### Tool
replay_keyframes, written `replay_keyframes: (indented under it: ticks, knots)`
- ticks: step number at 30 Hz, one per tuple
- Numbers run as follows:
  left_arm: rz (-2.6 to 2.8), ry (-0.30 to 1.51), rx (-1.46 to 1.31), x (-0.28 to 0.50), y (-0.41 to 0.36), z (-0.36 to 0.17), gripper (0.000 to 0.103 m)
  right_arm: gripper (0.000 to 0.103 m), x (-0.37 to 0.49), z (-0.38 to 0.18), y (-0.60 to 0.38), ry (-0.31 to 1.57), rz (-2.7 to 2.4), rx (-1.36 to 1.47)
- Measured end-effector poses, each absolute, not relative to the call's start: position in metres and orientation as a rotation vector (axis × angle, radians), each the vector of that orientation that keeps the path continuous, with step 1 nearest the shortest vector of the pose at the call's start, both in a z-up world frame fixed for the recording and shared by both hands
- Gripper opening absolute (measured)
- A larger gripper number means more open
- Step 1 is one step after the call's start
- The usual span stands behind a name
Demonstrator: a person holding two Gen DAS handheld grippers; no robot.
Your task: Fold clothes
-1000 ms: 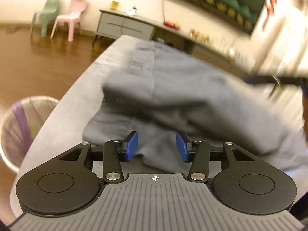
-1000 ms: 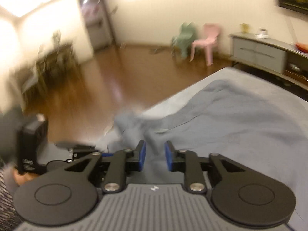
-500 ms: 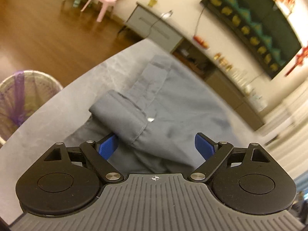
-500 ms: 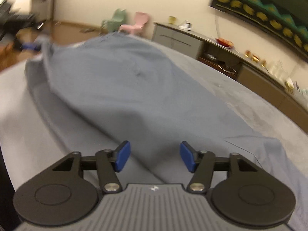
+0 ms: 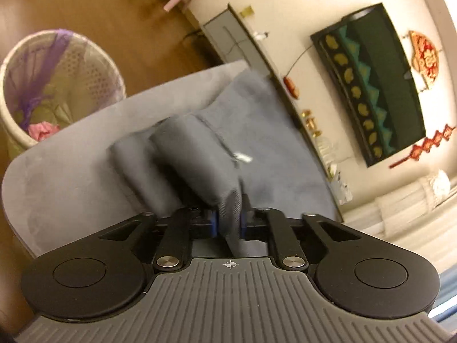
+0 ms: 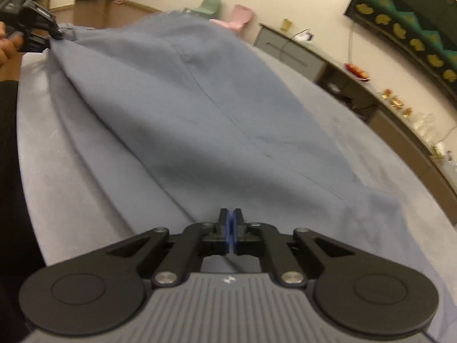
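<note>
The grey-blue trousers (image 6: 205, 108) lie spread along the grey padded surface (image 6: 85, 188), part of the cloth lifted off it. The left tool (image 5: 228, 224) is clamped on a bunched fold of the trousers, the cloth pinched between its blue pads and rising in thick rolls just ahead. The right tool (image 6: 230, 230) has its pads pressed together on a thin edge of the same trousers at the near end. In the right view the left tool grips the far end, a hand (image 6: 7, 44) behind it. A bin (image 5: 54, 85) stands beside the surface.
</note>
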State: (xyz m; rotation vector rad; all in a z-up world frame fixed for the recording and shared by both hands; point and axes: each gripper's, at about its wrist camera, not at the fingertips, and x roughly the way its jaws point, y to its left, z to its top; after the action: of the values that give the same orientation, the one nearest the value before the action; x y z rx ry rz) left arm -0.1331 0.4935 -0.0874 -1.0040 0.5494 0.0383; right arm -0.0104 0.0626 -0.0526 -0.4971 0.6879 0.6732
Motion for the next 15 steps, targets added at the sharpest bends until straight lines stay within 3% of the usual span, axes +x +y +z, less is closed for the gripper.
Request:
replay_keyframes:
  ticks: [2, 4, 11, 13, 15]
  knots:
    - [0.060, 0.566, -0.964, -0.130, 0.486, -0.078, 0.049, 0.016, -0.015, -0.053, 0.066, 0.691, 0.697, -0.469]
    - [0.072, 0.596, -0.908, -0.122, 0.477, -0.072, 0.053, 0.017, -0.019, -0.053, 0.069, 0.693, 0.720, -0.441]
    - [0.058, 0.656, -0.869, -0.055, 0.465, -0.077, 0.027, 0.015, -0.001, -0.064, 0.086, 0.652, 0.548, -0.543]
    - [0.036, 0.666, -0.886, -0.027, 0.467, -0.081, 0.018, 0.010, 0.019, -0.069, 0.094, 0.634, 0.461, -0.586]
    - [0.008, 0.638, -0.917, -0.020, 0.469, -0.080, 0.000, 0.004, 0.035, -0.069, 0.097, 0.647, 0.428, -0.583]
